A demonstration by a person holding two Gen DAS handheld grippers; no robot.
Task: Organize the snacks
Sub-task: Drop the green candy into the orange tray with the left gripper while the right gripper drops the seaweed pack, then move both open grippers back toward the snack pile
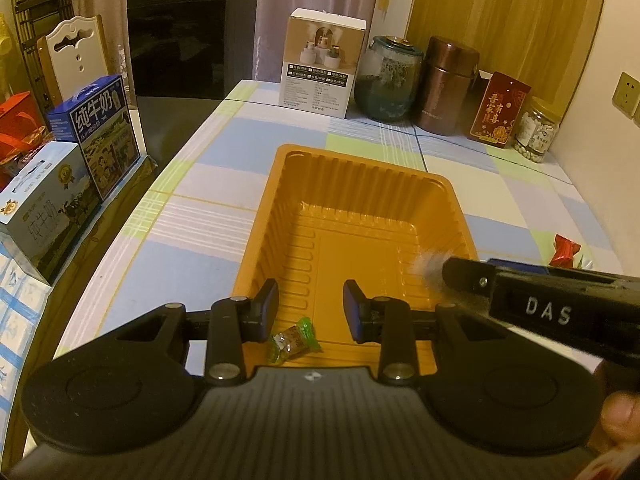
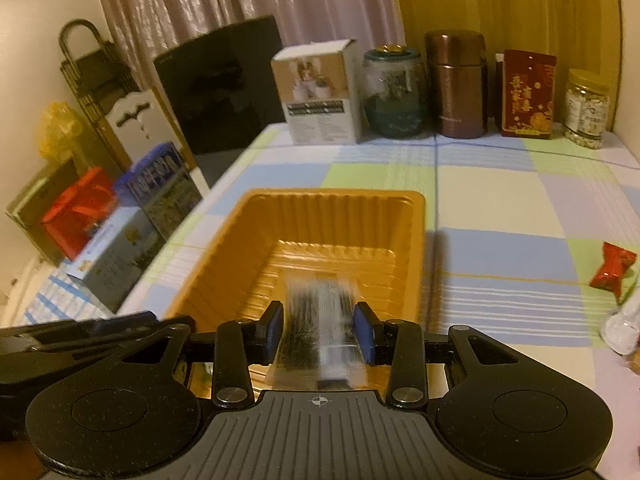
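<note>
Left hand-held gripper [image 1: 311, 306] tilts down over the tray's [image 1: 280, 184] near end, jaws narrowly apart and empty, a green candy [image 1: 295, 339] lying below. Right hand-held gripper [image 2: 319, 327], likewise tilted, clamps a blurred packet [image 2: 320, 312] above the tray.

The tray [image 1: 280, 200] sat mid-worktop [image 1: 208, 148], a wrapped sweet [image 1: 295, 340] in its near end. Behind it stood a box [image 1: 320, 64], two jars [image 1: 387, 80] and a canister [image 1: 448, 84]. Another sweet [image 2: 612, 270] lay right of the tray; cartons [image 1: 96, 132], apparently beside the worktop, stood left.

Glossy ribbed plastic tray [image 1: 288, 184] sits on matt checked cloth [image 1: 224, 136].
</note>
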